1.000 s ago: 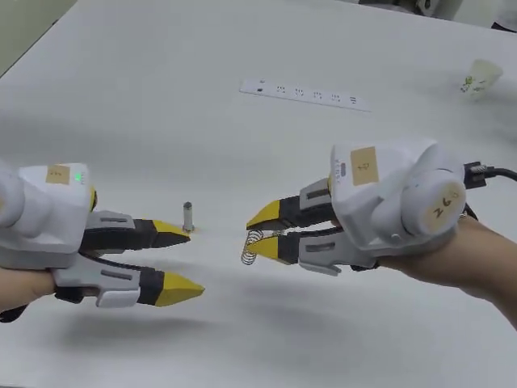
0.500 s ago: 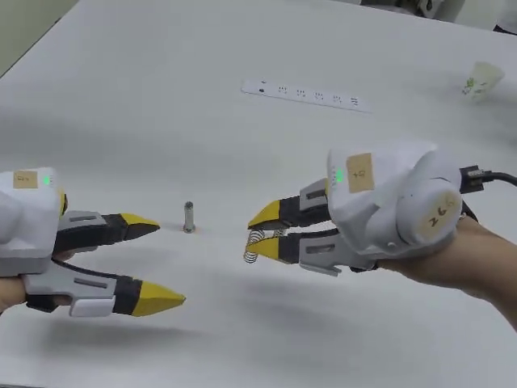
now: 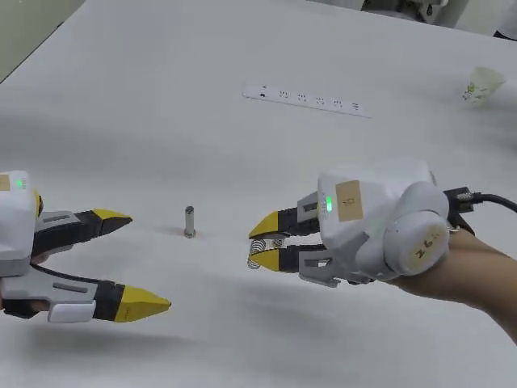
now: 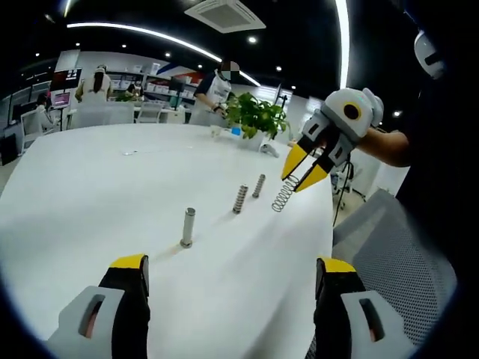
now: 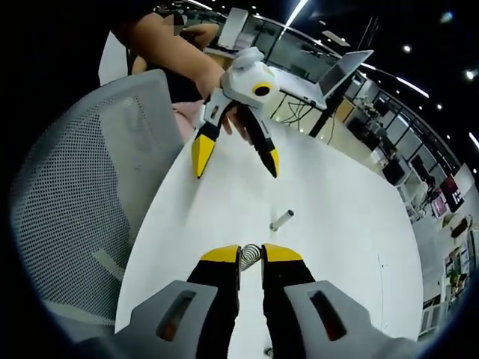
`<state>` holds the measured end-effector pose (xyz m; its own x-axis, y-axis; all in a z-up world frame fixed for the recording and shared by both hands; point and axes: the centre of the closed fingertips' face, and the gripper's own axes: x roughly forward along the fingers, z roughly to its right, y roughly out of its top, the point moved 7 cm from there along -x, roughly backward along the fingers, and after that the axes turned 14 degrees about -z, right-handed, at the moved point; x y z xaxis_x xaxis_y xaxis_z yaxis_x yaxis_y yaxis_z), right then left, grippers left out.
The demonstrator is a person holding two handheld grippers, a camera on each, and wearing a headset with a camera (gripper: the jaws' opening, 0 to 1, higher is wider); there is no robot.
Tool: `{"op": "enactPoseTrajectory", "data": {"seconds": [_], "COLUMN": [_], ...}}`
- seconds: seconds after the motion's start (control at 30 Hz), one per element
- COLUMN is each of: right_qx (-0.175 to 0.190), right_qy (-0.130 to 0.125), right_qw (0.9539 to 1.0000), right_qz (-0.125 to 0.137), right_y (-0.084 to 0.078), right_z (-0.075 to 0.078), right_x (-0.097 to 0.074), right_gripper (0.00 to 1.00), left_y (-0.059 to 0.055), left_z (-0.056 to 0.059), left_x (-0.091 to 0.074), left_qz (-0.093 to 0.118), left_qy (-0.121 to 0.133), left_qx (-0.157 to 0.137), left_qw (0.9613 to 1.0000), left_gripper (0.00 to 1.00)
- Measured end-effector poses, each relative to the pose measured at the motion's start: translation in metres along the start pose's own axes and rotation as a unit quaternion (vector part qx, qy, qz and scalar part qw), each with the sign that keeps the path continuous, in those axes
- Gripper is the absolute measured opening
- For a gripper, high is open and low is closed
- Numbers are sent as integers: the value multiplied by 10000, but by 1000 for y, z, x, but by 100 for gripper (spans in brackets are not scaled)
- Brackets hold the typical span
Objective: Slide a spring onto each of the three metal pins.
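Right gripper (image 3: pixel 262 242) clamps a thin, coiled wire spring (image 3: pixel 255 257) by one end; left gripper (image 3: pixel 144 260) gapes wide, left of the short, bare metal pin (image 3: pixel 189 221) standing upright.

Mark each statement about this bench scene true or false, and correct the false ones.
1. The right gripper holds a spring. True.
2. The left gripper is shut. False: its jaws stand wide open and hold nothing.
3. The pin between the grippers stands upright and bare. True.
4. The power strip lies between the grippers. False: it lies farther up the table, beyond both.
5. Two other pins already carry springs. True, as the left gripper view shows.
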<state>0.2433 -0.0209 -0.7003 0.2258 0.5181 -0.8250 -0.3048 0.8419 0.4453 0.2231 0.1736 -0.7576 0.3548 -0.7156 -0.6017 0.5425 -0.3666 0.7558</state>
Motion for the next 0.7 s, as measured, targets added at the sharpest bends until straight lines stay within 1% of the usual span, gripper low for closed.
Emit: {"op": "enactPoseTrajectory", "data": {"seconds": [0.1, 0.27, 0.33, 0.4, 0.53, 0.7], "right_qx": [21, -67, -64, -44, -43, -17], "right_qy": [-15, -94, -78, -86, -110, -116], "right_qw": [10000, 9999, 9999, 9999, 9999, 9999], "right_qz": [42, -28, -37, -44, -43, -6], "right_y": [0, -1, -2, -2, -2, 0], "right_z": [0, 0, 0, 0, 2, 7], "right_x": [0, 0, 0, 1, 2, 6], "right_gripper": [8, 8, 8, 8, 8, 8], "left_y": [0, 0, 0, 1, 0, -1], "left_z": [0, 1, 1, 2, -1, -2], "left_x": [1, 2, 3, 2, 1, 1], "left_qz": [16, 26, 26, 46, 68, 54], "left_qy": [6, 58, 54, 54, 120, 114], "left_qx": [-44, -75, -83, -25, -64, -64], "left_qw": [10000, 10000, 9999, 10000, 9999, 9999], "left_gripper": [93, 98, 98, 98, 98, 98]}}
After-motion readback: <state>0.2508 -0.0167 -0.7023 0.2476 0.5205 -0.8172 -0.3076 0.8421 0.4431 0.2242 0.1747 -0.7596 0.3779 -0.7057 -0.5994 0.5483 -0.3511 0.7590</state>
